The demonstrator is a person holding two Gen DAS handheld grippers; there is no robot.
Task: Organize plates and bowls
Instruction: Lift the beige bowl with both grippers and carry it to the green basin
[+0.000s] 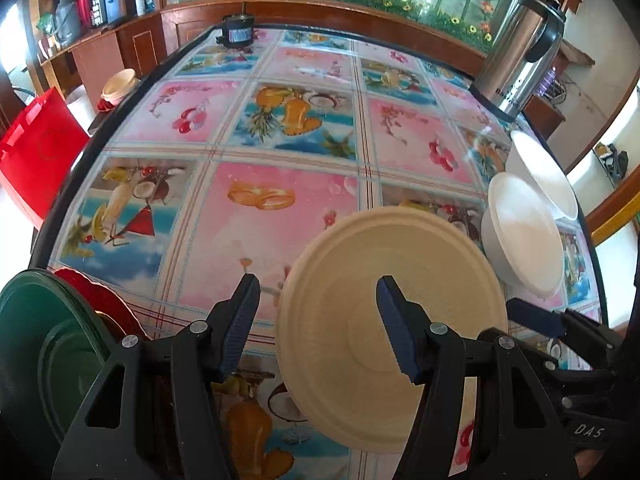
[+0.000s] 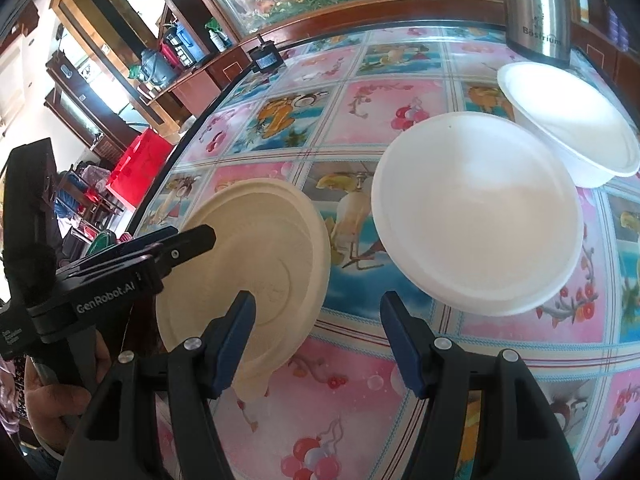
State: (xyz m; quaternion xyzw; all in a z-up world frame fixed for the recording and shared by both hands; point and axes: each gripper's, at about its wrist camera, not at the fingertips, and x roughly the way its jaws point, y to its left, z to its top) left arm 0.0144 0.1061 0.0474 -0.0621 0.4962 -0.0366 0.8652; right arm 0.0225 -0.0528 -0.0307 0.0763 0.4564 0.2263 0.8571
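A cream plate [image 1: 360,340] lies on the flowered tablecloth, and it also shows in the right wrist view as the cream plate [image 2: 256,264]. My left gripper [image 1: 318,280] is open over the plate's left rim, one finger above the plate and one beside it, with no pad pressing. My right gripper [image 2: 318,298] is open too, its left finger over the plate's near edge. Two white bowls stand to the right, the nearer bowl [image 2: 476,216] and the farther bowl [image 2: 572,120]. A green dish [image 1: 40,340] and a red plate [image 1: 100,304] sit at the near left.
A steel thermos [image 2: 536,8] stands at the table's far right behind the bowls. A small black device [image 1: 236,32] sits at the far edge. Off the left edge are a red bag [image 1: 36,160] and a cream bowl [image 1: 118,86]. A hand [image 2: 52,396] holds the left gripper.
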